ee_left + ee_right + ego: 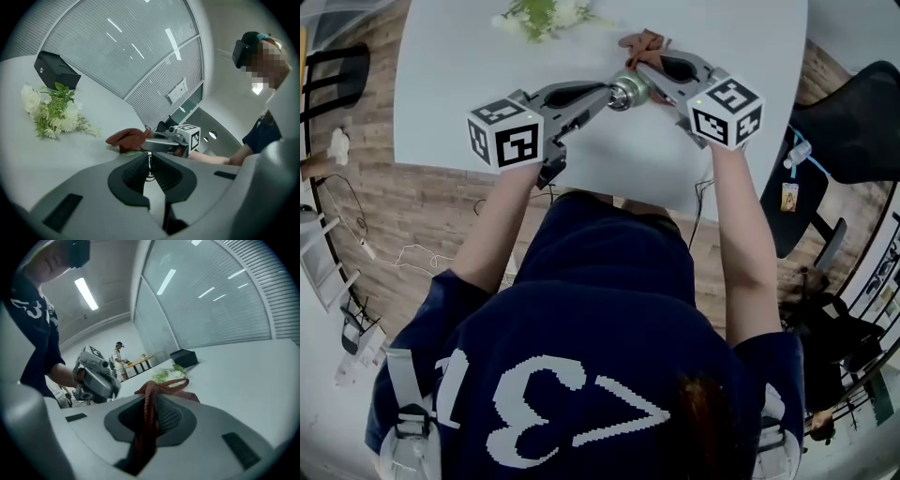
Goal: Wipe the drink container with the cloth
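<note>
A small shiny metal drink container [628, 92] hangs above the white table [469, 66], between the two grippers. My left gripper [605, 97] reaches in from the left and is shut on a thin metal part of the container [157, 145], seen pinched between the pads in the left gripper view. From the right comes my right gripper [642, 66], shut on a reddish-brown cloth [643, 43]. The cloth [149, 418] runs as a twisted strand through the jaws and loops out past the tips. In the left gripper view the cloth [125, 138] bunches just behind the container.
A bunch of white flowers with green leaves [539, 14] lies at the table's far edge, with a black box [56, 69] beyond it. A dark office chair [853, 122] stands to the right of the table. Cables lie on the wooden floor [384, 216].
</note>
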The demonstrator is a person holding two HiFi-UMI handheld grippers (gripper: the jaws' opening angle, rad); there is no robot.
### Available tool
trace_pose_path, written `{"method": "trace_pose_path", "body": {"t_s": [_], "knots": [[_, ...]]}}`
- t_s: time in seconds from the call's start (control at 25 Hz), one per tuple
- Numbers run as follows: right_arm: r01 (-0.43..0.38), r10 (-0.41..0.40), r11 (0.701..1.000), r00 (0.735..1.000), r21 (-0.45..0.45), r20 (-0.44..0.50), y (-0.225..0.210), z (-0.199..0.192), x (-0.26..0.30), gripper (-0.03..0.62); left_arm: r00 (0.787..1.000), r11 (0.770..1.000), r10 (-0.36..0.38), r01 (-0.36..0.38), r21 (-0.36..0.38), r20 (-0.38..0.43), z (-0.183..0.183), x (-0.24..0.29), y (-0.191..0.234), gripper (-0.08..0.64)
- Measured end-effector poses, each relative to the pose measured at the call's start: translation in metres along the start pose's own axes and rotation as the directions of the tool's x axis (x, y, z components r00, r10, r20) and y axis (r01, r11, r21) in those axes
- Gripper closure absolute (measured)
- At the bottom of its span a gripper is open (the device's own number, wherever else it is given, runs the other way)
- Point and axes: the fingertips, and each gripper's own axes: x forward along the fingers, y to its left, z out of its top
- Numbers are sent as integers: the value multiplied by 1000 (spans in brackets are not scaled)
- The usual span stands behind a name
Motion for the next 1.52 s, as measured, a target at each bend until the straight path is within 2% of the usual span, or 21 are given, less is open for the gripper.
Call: {"method": "trace_pose_path", "body": {"t_s": [0.08, 0.16, 0.24, 0.32, 0.52, 0.6, 0.76, 0.92, 1.0, 1.08, 1.2, 1.28, 1.36, 1.44, 1.52], "knots": [[-104, 104, 993, 994, -53, 14, 34, 22, 10, 534, 1000, 1000, 8, -7, 17, -3, -1, -2, 0, 532], [-186, 186, 978, 983, -97, -11, 53, 32, 19, 534, 1000, 999, 15, -14, 51, -16, -1, -3, -2, 534], [-207, 197, 969, 977, -136, -79, 48, 24, 27, 534, 999, 996, 24, -21, 82, -31, -2, -3, -3, 534], [-183, 169, 976, 978, -114, -119, 24, 8, 31, 534, 998, 994, 35, -31, 106, -43, -4, -3, -2, 534], [-36, 22, 997, 977, -64, -211, -45, -33, 23, 535, 998, 990, 51, -45, 133, -42, -5, -5, -1, 534], [-20, 13, 999, 975, -29, -222, -52, -39, 21, 535, 998, 989, 54, -48, 143, -40, -4, -5, -1, 534], [-129, 126, 992, 974, -2, -190, -10, -12, 33, 535, 998, 983, 52, -44, 178, -43, -2, -4, -3, 534], [-268, 263, 963, 952, -13, -156, 33, 22, 47, 535, 997, 978, 56, -45, 206, -52, -2, -1, -5, 534], [-293, 289, 956, 945, -5, -154, 37, 26, 51, 535, 997, 976, 62, -49, 210, -53, -2, 0, -5, 534], [-240, 235, 971, 956, -9, -176, 21, 13, 51, 535, 996, 976, 69, -57, 212, -50, -1, -1, -4, 534], [-46, 47, 999, 984, 10, -169, -29, -20, 36, 535, 996, 975, 74, -62, 212, -48, -1, 1, -5, 534], [110, -108, 994, 983, 6, -146, -59, -42, 15, 535, 996, 976, 75, -65, 206, -44, -1, 2, -6, 534], [217, -214, 976, 973, 29, -88, -67, -51, -6, 535, 996, 978, 77, -68, 197, -36, 0, 3, -6, 534], [244, -248, 964, 969, 107, 19, -51, -44, -19, 535, 997, 980, 72, -65, 186, -30, 1, 4, -8, 534], [217, -250, 956, 955, 197, 162, -22, -24, -26, 535, 997, 982, 67, -61, 177, -25, 2, 7, -9, 534]]}}
